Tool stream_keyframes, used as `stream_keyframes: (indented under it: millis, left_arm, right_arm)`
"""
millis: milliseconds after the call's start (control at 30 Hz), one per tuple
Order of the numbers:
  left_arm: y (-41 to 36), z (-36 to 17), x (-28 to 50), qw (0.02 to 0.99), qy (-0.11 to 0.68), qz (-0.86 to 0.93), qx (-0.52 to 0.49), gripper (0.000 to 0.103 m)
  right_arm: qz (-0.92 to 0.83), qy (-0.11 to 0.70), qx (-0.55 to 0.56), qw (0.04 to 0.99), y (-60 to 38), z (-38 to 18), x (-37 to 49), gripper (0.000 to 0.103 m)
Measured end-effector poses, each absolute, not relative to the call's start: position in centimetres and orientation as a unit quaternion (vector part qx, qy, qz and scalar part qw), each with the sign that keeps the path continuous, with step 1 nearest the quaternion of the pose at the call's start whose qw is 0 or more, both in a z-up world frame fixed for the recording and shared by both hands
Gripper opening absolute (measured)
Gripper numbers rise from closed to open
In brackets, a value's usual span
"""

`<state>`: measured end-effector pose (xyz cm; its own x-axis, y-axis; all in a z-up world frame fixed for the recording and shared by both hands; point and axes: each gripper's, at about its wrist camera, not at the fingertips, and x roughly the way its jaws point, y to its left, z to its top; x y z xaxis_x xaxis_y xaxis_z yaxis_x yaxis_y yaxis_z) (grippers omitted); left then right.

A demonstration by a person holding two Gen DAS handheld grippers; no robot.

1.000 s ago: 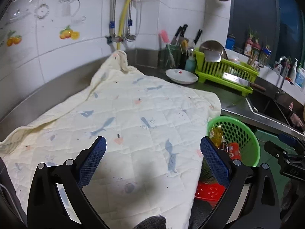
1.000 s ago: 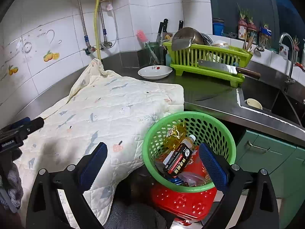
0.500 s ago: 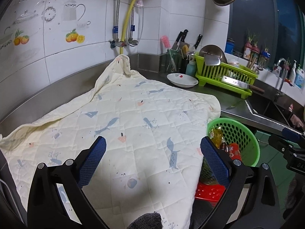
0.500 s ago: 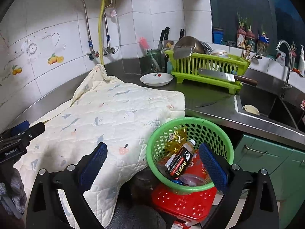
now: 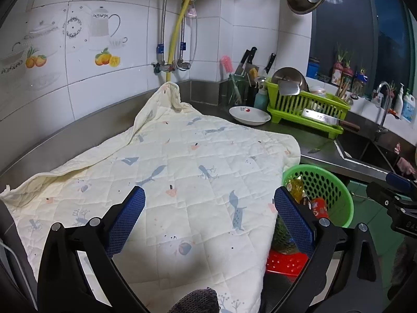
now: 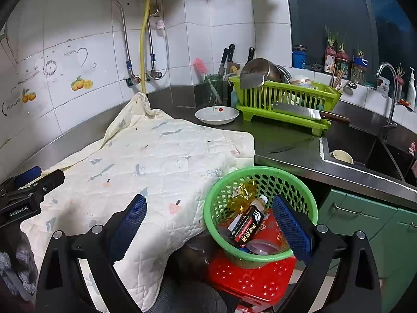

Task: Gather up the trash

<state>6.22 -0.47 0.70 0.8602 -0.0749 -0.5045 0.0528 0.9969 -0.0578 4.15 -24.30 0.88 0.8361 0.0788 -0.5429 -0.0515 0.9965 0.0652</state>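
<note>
Trash sits already gathered in the green basket (image 6: 260, 208): a crinkled yellow wrapper (image 6: 241, 191), a small bottle with a dark label (image 6: 247, 225) and some clear plastic lie heaped inside it. The basket stands on a red stool (image 6: 250, 276) just off the front edge of the table (image 6: 286, 143), touching the hanging corner of the quilted cloth (image 6: 156, 161). That cloth covers most of the table and looks bare, with only its printed pattern on it, so I would judge the collecting close to done, if not finished.

The right tongs (image 6: 208, 221) hang above the basket with jaws spread wide and nothing between them. The left tongs (image 5: 208, 214) hover over the cloth, likewise wide apart and empty.

What lies at the bottom of the basket is buried under the top pieces. The floor below the stool is cut off, and anything under the cloth cannot be seen. A white dish (image 6: 216, 114) and a green drying rack (image 6: 284, 99) stand beyond, near the wall.
</note>
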Motion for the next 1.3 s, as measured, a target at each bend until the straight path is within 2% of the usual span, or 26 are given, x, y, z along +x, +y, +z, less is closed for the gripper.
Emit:
stream_keyframes:
  millis: [267,1300]
  left_arm:
    - [-1.0,1.1,5.3,0.970,0.241,-0.033,-0.022,0.098]
    - [-0.5,0.1,5.2,0.967,0.252,-0.010,-0.026,0.098]
  right_arm:
    - [0.025,0.260,0.014,0.965,-24.0,1.5,3.2,0.094]
    - [0.022,0.253,0.005,0.967,-22.9,0.7,2.5,0.094]
